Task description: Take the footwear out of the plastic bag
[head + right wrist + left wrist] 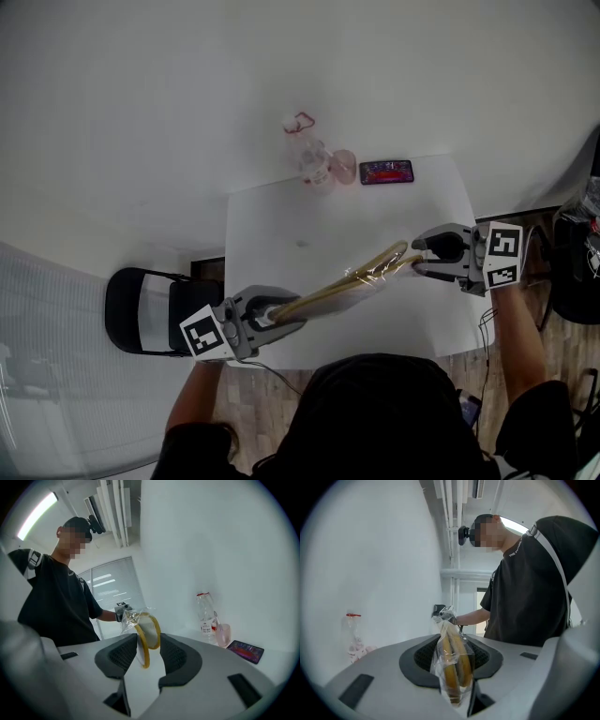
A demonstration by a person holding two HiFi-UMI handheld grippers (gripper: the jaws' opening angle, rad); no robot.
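chair: dark, folding; set just beside the left edge of the worktop.
left gripper: its jaws are closed on the near end of the plastic bag.
plastic bag: clear; held in the air over the worktop's front half, stretched between both grippers.
footwear: flat yellow-edged slippers are carried inside the bag.
bottle: clear, red-ringed; stood at the far edge. Its contents cannot be told.
cup: pink, just beside the bottle.
phone: laid flat by the far edge.
right gripper: its jaws are clamped on the footwear's right end.
room: the bag is kept well apart from the far-edge things.
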